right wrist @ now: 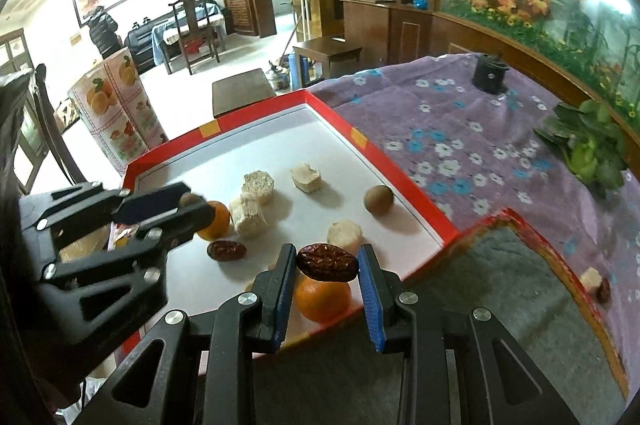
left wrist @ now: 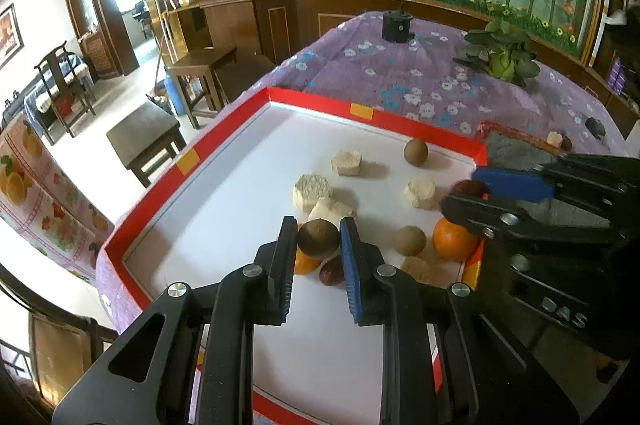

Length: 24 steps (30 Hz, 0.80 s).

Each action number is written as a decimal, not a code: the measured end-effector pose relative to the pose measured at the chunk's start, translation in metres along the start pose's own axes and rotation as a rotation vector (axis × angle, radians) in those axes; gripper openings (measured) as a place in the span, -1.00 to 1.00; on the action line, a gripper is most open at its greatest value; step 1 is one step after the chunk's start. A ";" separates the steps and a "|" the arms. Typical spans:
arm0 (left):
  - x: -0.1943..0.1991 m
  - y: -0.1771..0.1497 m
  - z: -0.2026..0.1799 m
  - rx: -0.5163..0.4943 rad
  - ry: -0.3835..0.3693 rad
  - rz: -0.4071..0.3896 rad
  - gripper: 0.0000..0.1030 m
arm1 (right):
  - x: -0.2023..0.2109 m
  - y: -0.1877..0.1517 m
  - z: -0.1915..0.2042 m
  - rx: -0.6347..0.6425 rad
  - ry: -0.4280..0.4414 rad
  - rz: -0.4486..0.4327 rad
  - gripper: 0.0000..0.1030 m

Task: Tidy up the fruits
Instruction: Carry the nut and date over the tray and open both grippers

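A red-rimmed white tray (left wrist: pixel 224 185) holds loose fruits. My left gripper (left wrist: pixel 318 239) is shut on a brown round longan (left wrist: pixel 317 233), held above the tray's near part. My right gripper (right wrist: pixel 326 261) is shut on a wrinkled red date (right wrist: pixel 327 262), held over an orange (right wrist: pixel 322 299) at the tray's corner. The right gripper also shows in the left wrist view (left wrist: pixel 466 191), with the date (left wrist: pixel 468 188) between its fingers. The left gripper shows in the right wrist view (right wrist: pixel 192 203), with the longan (right wrist: pixel 189 200).
In the tray lie several pale sugarcane chunks (left wrist: pixel 346 162), two more longans (left wrist: pixel 416 152), another date (right wrist: pixel 226 250) and oranges (left wrist: pixel 454 239). A second grey-lined red box (right wrist: pixel 520 265) sits to the right, with a chunk and date (right wrist: pixel 598 285) beside it. A plant (right wrist: pixel 592 145) and a black object (right wrist: pixel 490 73) stand on the purple cloth.
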State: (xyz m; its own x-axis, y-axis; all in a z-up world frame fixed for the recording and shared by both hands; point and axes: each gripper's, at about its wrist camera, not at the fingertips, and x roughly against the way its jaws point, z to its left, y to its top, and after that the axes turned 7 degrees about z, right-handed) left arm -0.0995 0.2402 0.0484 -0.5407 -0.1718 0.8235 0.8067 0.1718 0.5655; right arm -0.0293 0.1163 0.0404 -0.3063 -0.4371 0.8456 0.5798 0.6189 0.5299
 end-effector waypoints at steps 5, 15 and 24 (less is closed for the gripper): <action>-0.007 -0.003 0.002 0.010 0.000 0.018 -0.59 | -0.019 0.009 0.004 0.004 0.016 0.027 -0.42; -0.015 -0.001 0.008 0.036 0.001 0.023 -0.59 | -0.038 0.018 0.011 0.018 0.027 0.049 -0.42; -0.017 -0.002 0.010 0.062 0.028 0.040 -0.30 | -0.035 0.017 0.007 -0.003 0.032 0.043 -0.35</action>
State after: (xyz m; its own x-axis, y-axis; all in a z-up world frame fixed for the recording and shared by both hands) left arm -0.0939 0.2528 0.0336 -0.5009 -0.1909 0.8442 0.8106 0.2385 0.5349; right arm -0.0141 0.1468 0.0202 -0.2569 -0.4312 0.8649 0.5939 0.6356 0.4933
